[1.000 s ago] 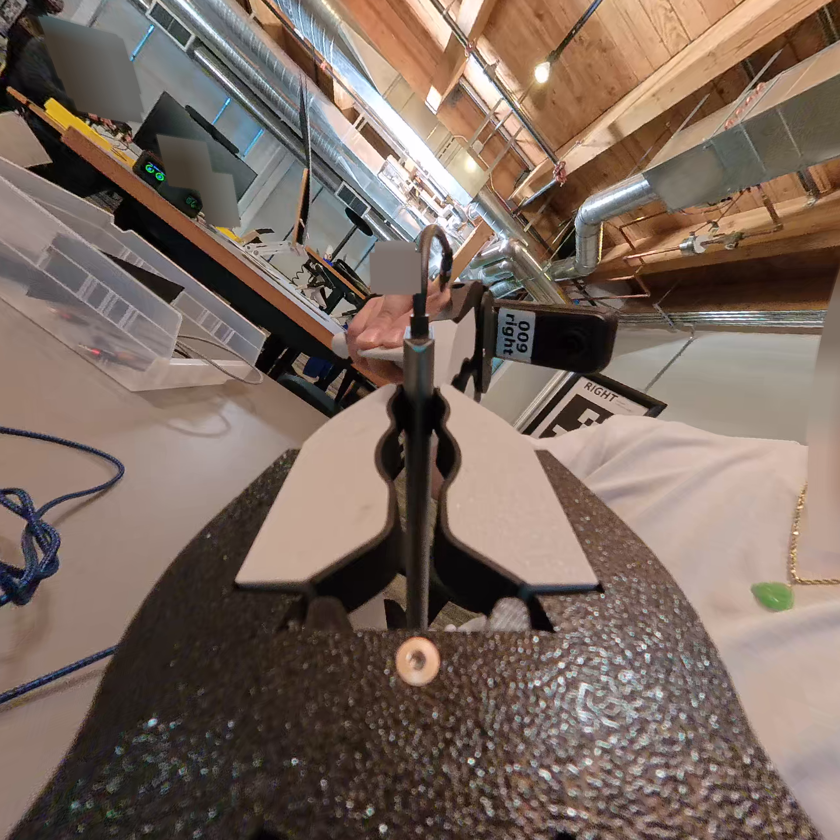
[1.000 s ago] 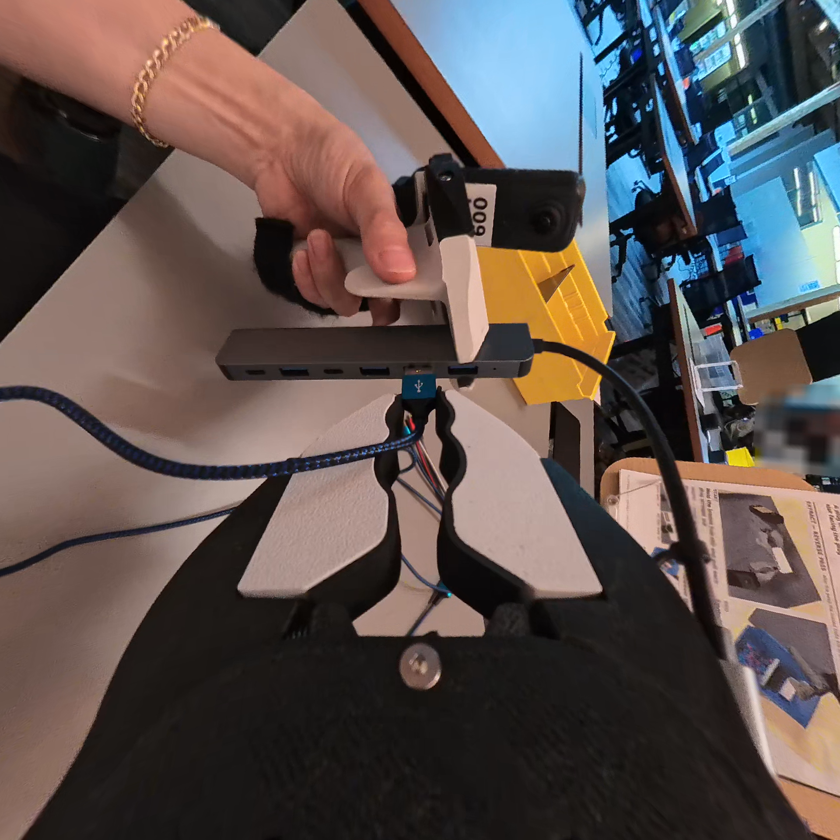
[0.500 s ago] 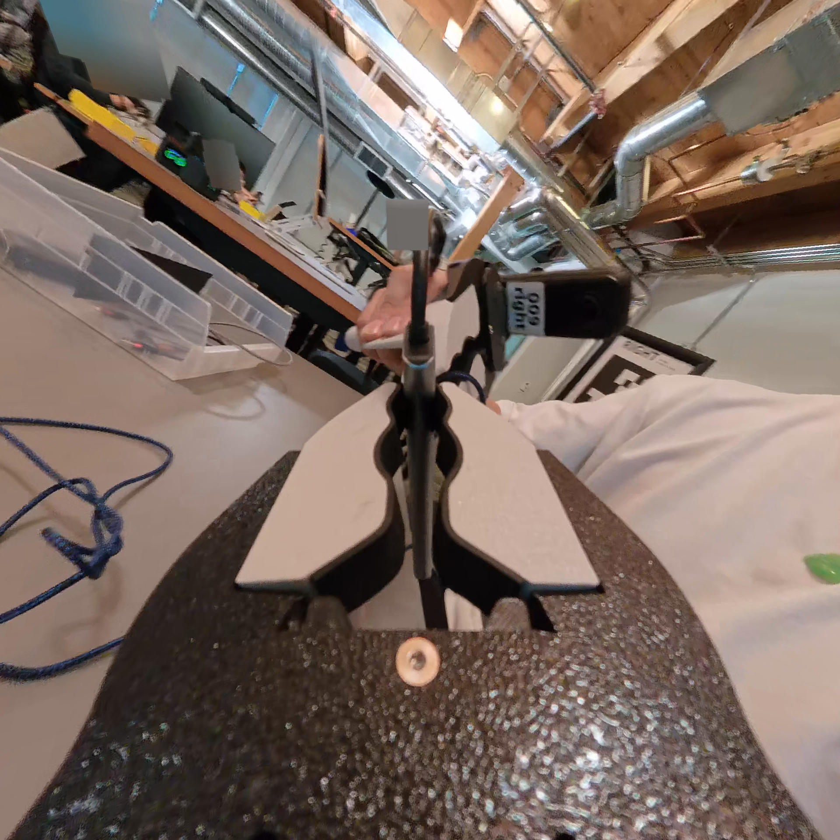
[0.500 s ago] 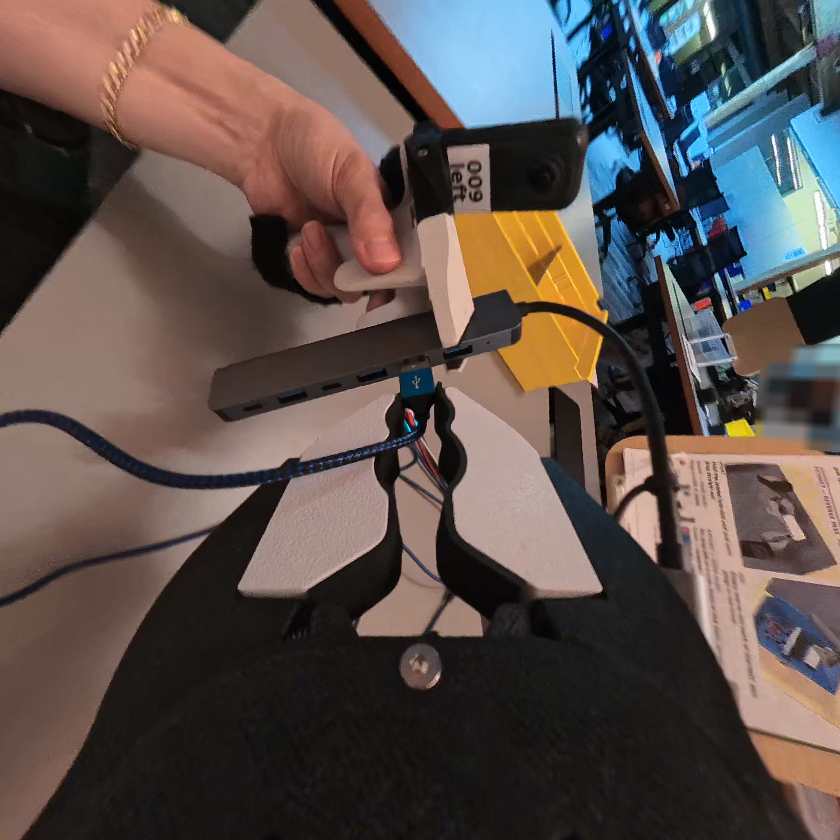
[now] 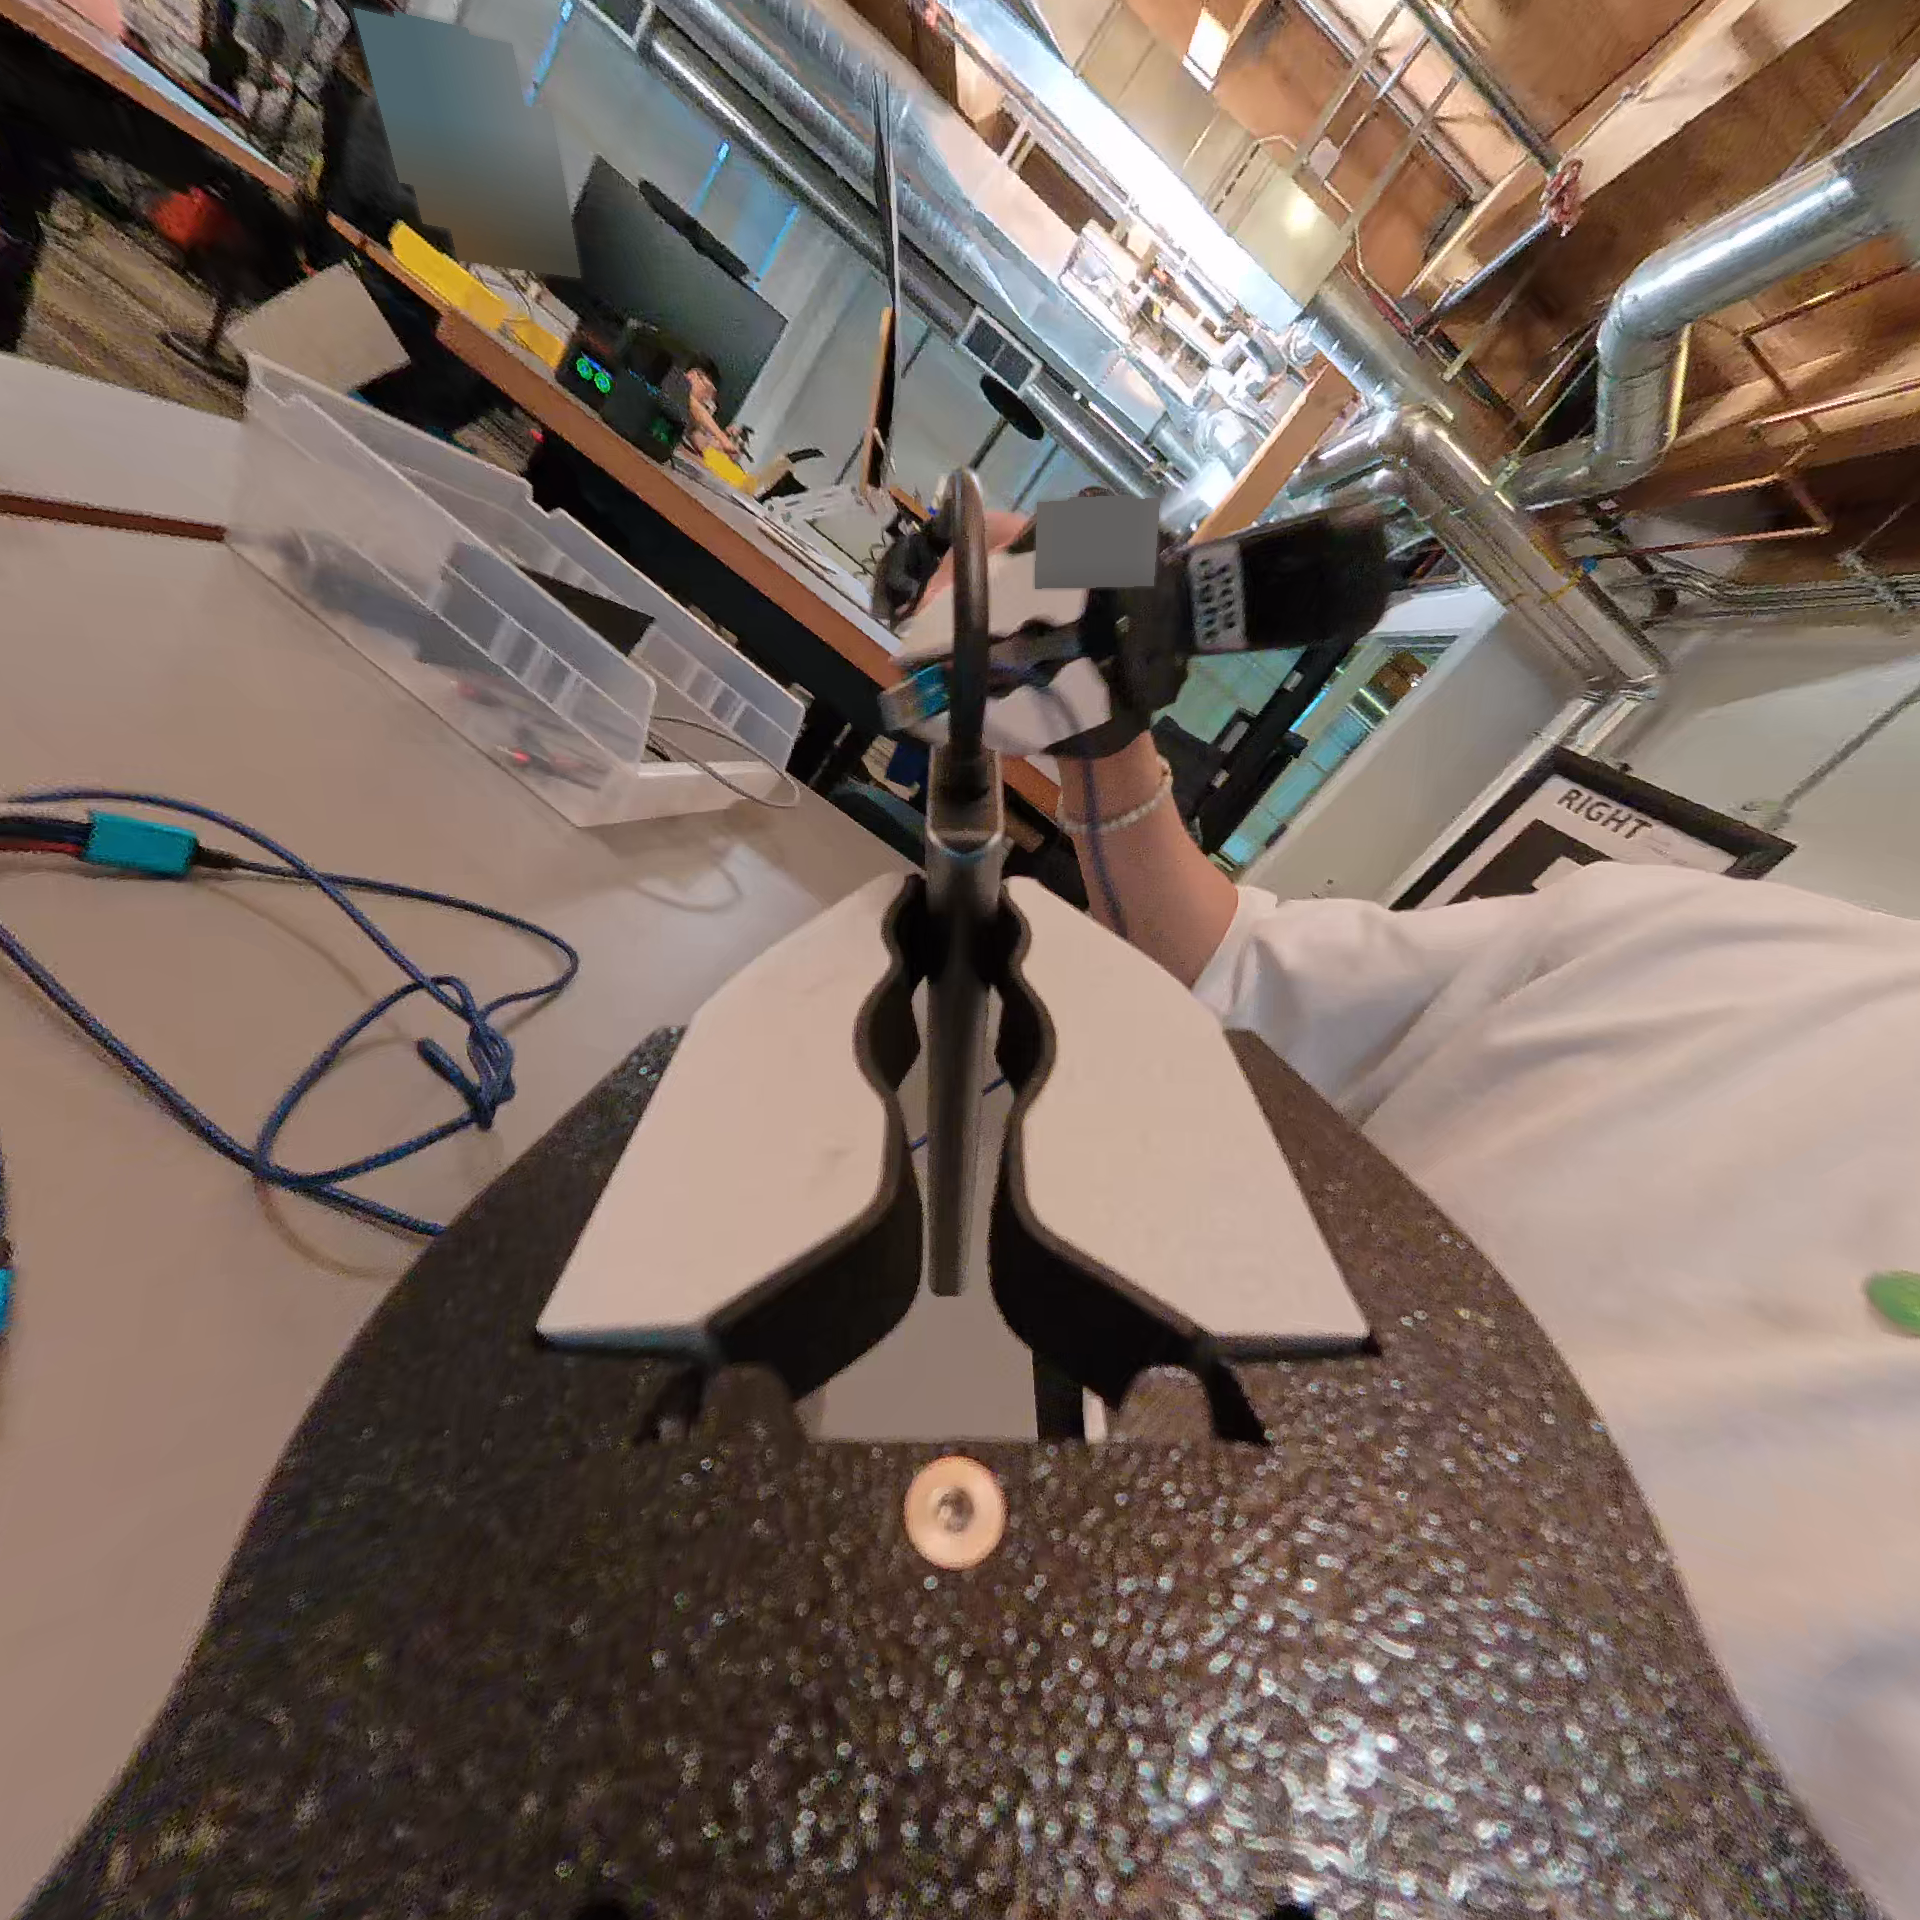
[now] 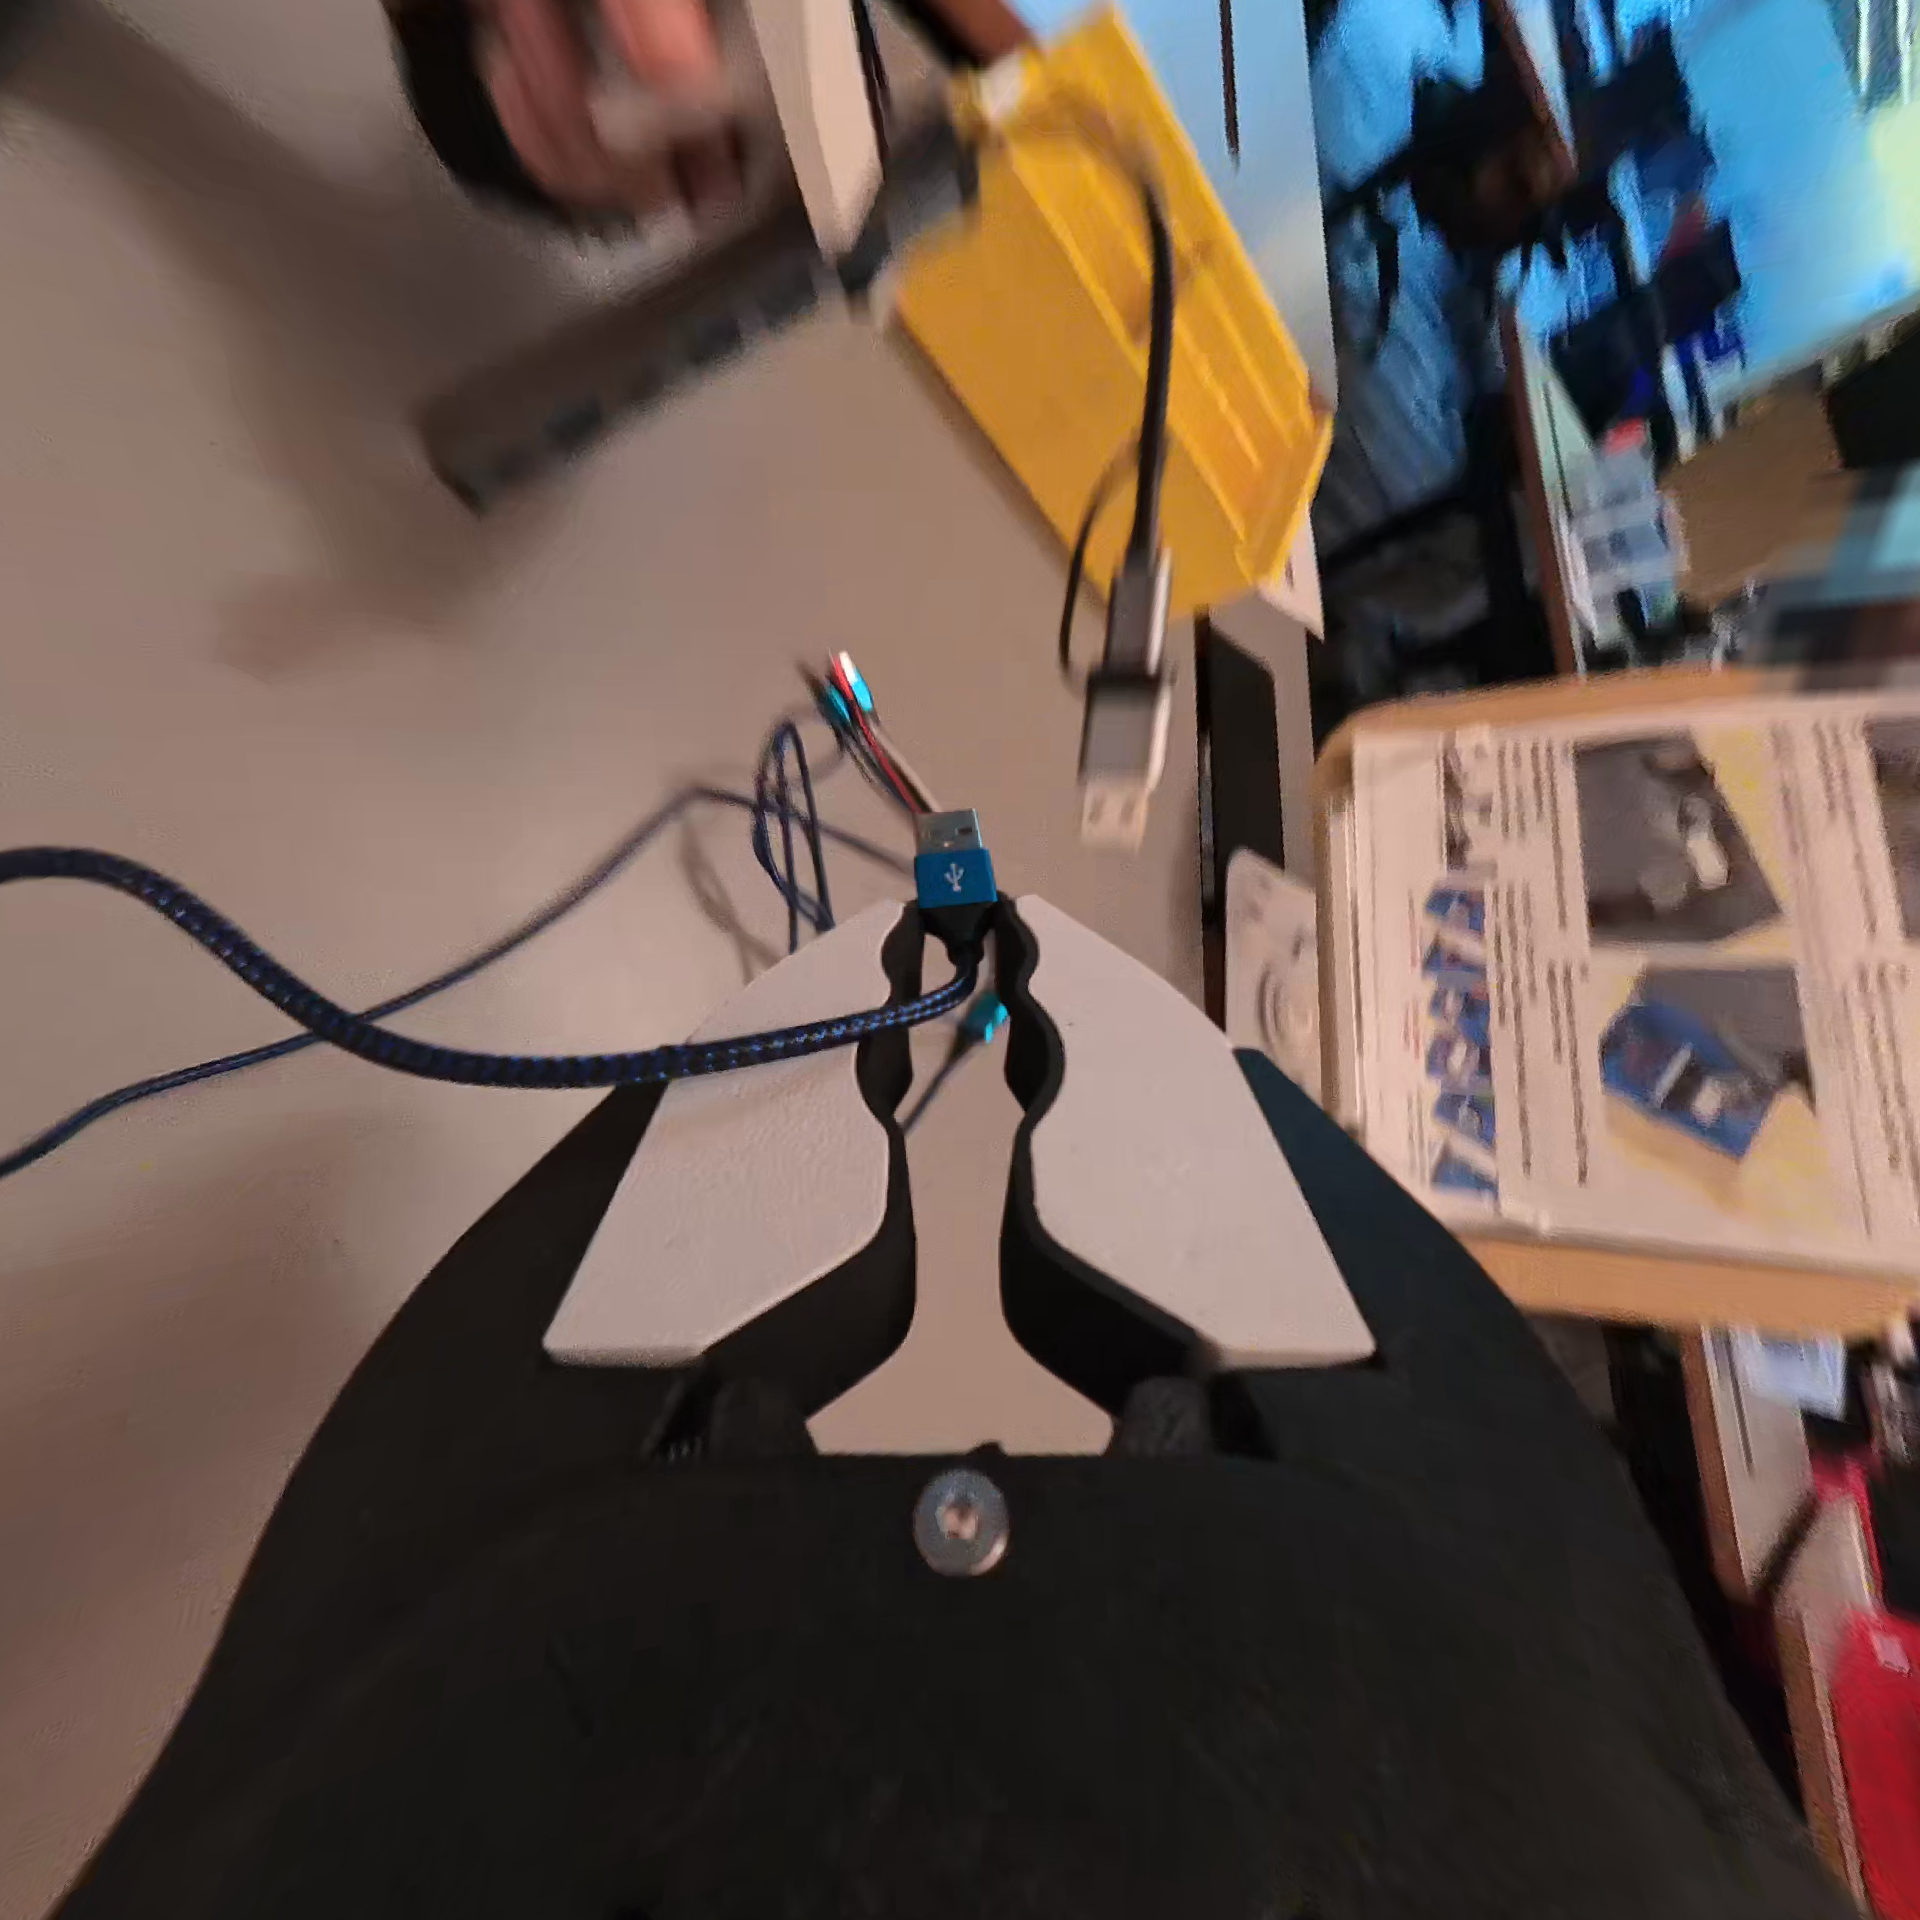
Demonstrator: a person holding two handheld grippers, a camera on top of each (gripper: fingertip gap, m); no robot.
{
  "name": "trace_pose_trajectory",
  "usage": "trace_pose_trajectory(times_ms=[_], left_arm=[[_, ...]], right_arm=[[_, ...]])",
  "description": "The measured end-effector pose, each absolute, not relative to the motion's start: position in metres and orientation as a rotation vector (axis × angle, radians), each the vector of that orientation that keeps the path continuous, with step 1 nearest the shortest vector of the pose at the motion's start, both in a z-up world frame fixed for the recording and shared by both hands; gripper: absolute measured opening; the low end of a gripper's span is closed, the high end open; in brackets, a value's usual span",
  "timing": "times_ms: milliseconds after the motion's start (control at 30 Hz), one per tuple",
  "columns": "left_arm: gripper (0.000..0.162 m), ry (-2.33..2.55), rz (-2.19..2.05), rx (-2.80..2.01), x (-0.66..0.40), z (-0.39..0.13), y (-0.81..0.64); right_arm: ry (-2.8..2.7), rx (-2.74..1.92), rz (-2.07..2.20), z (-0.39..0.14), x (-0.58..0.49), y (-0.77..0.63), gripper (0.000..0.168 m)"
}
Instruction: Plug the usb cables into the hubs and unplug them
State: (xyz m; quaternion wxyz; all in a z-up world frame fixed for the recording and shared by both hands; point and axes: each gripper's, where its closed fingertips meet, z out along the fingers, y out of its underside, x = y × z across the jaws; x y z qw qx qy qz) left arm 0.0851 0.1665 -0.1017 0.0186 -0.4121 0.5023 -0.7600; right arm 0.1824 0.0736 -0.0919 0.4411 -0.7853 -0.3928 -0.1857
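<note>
The right claw (image 6: 956, 920) is pinching the blue USB plug (image 6: 954, 860) at its fingertips, with the metal tip sticking out bare into the air. The plug's braided blue cable (image 6: 436, 1049) is trailing off to the left over the tabletop (image 6: 312, 644). Farther out and blurred, the grey hub (image 6: 665, 364) is hanging tilted above the tabletop, well apart from the plug, and its own dark lead is dangling with a grey plug (image 6: 1127, 717) at the end. A yellow bin (image 6: 1081, 312) is sitting behind it, and a printed sheet (image 6: 1642, 977) is lying to the right.

The left claw (image 5: 961, 935) is pressed together on the hub (image 5: 958, 1039), seen edge-on and running up between the fingers. Beyond it, the other claw is holding the blue plug (image 5: 920, 696) clear of the hub. Loose blue cables (image 5: 395, 1049) are lying on the tabletop (image 5: 208, 644) near clear plastic trays (image 5: 499, 623).
</note>
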Motion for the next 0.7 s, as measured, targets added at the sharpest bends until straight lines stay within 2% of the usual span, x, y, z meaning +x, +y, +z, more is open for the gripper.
trace_pose_trajectory(times_ms=[167, 333, 433, 600, 700], left_arm=[[0.01, 1.421, -2.294, -1.224, 0.069, -0.076, 0.198], [0.01, 1.396, -2.151, -1.289, 0.058, -0.079, 0.224], [0.01, 1.379, -2.141, -1.322, 0.057, -0.083, 0.23], [0.01, 1.344, -2.173, -1.342, 0.058, -0.087, 0.237], [0.009, 1.309, -2.173, -1.342, 0.057, -0.085, 0.244]], right_arm=[[-0.655, -2.214, -0.469, -0.158, 0.229, 0.091, 0.014], [-0.542, -2.18, -0.423, -0.194, 0.244, 0.132, 0.014], [-0.516, -2.314, -0.331, -0.222, 0.247, 0.148, 0.014], [-0.358, -2.517, -0.452, -0.242, 0.283, 0.154, 0.014], [-0.188, -2.534, -0.636, -0.23, 0.322, 0.156, 0.014]])
